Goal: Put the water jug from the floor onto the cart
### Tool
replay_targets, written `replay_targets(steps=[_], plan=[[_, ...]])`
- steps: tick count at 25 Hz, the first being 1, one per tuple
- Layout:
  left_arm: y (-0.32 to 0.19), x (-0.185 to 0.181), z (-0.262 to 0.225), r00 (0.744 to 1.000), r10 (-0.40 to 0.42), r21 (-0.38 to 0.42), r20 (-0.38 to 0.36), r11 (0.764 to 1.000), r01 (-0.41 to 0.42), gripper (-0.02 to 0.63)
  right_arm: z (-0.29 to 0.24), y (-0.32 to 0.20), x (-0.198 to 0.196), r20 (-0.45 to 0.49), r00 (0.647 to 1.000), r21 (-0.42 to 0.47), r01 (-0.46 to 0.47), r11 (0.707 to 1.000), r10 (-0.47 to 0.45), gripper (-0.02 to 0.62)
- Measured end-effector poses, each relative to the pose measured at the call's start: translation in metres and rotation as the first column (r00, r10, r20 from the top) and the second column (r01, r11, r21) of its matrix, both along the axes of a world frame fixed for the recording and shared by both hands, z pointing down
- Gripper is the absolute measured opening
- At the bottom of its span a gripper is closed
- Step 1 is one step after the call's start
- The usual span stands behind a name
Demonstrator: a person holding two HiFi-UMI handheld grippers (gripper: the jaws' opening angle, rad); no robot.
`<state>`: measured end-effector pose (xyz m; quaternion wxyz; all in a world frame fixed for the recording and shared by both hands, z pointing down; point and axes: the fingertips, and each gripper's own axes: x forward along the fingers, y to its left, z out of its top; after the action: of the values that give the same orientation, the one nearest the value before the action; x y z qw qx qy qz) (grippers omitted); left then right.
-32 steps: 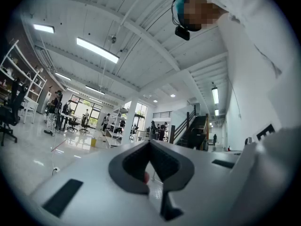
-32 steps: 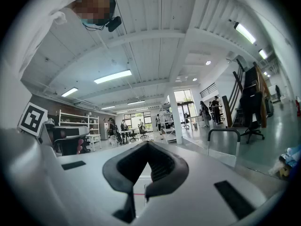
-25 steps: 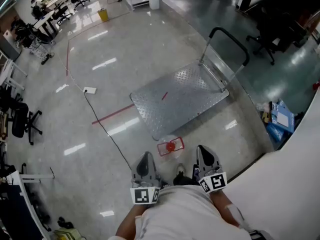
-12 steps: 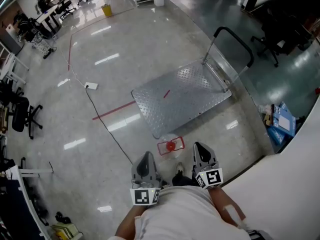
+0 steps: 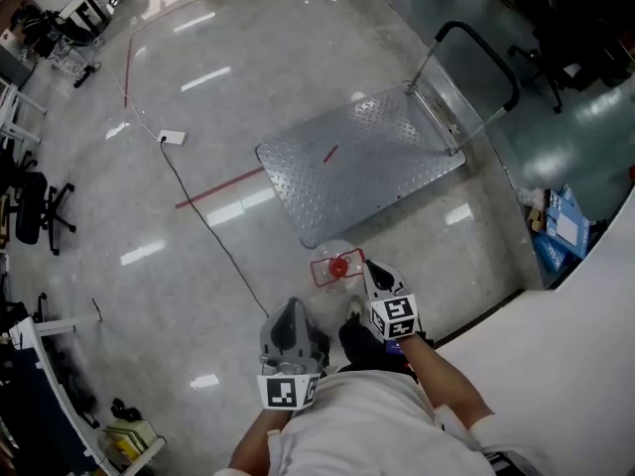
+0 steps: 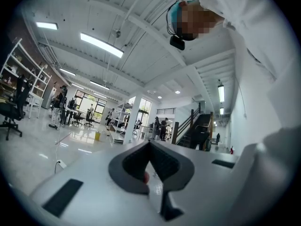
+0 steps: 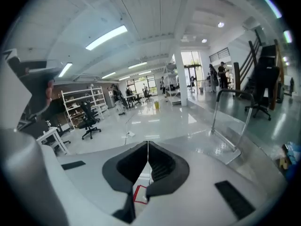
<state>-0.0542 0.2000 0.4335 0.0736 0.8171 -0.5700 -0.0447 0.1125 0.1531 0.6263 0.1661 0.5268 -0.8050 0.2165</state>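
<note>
The right gripper (image 5: 372, 266) is clenched, jaws pressed together with nothing between them, and it tilts downward. Just ahead of its tips and slightly to their left, the clear water jug (image 5: 338, 264) with a red cap stands on the glossy floor (image 5: 149, 196). Whether the tips touch the jug cannot be told. Beyond the jug, farther ahead of this gripper, lies the steel platform cart (image 5: 367, 167), its push handle (image 5: 481, 53) at the far end. The left gripper (image 5: 290, 310) sits close to the person's body, jaws likewise closed on nothing, with the jug ahead and to its right. A black cable (image 5: 208, 231) crosses the floor to this gripper's left.
</note>
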Motion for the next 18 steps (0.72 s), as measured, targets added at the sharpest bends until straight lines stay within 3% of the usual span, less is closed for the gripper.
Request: replay_targets(steps=[5, 10, 14, 15, 17, 18], plan=[[-0.015, -0.009, 0.015, 1.000, 0.004, -0.032, 0.001, 0.999, -0.004, 0.003, 0.099, -0.009, -0.016, -0.084, 0.996, -0.247, 0.013, 0.969, -0.034, 0.012], [-0.025, -0.018, 0.027, 1.000, 0.018, -0.046, 0.016, 0.999, -0.017, 0.003, 0.201, 0.011, -0.030, -0.127, 0.989, -0.496, 0.004, 0.868, -0.078, 0.015], [-0.026, -0.024, 0.044, 1.000, 0.008, -0.051, 0.030, 0.999, -0.006, 0.003, 0.259, 0.020, -0.030, -0.166, 0.981, -0.583, -0.012, 0.812, -0.104, 0.020], [-0.025, -0.027, 0.050, 0.999, 0.006, -0.056, 0.035, 0.998, -0.004, 0.003, 0.271, 0.021, -0.032, -0.167, 0.980, -0.596, -0.013, 0.803, -0.108, 0.044], [-0.025, -0.036, 0.061, 1.000, 0.000, -0.082, 0.029, 0.997, 0.002, 0.003, 0.293, 0.021, -0.037, -0.172, 0.978, -0.621, -0.014, 0.783, -0.119, 0.157], [-0.025, -0.041, 0.067, 1.000, -0.004, -0.100, 0.022, 0.995, 0.007, 0.003, 0.303, 0.021, -0.040, -0.180, 0.975, -0.634, -0.016, 0.773, -0.127, 0.175]])
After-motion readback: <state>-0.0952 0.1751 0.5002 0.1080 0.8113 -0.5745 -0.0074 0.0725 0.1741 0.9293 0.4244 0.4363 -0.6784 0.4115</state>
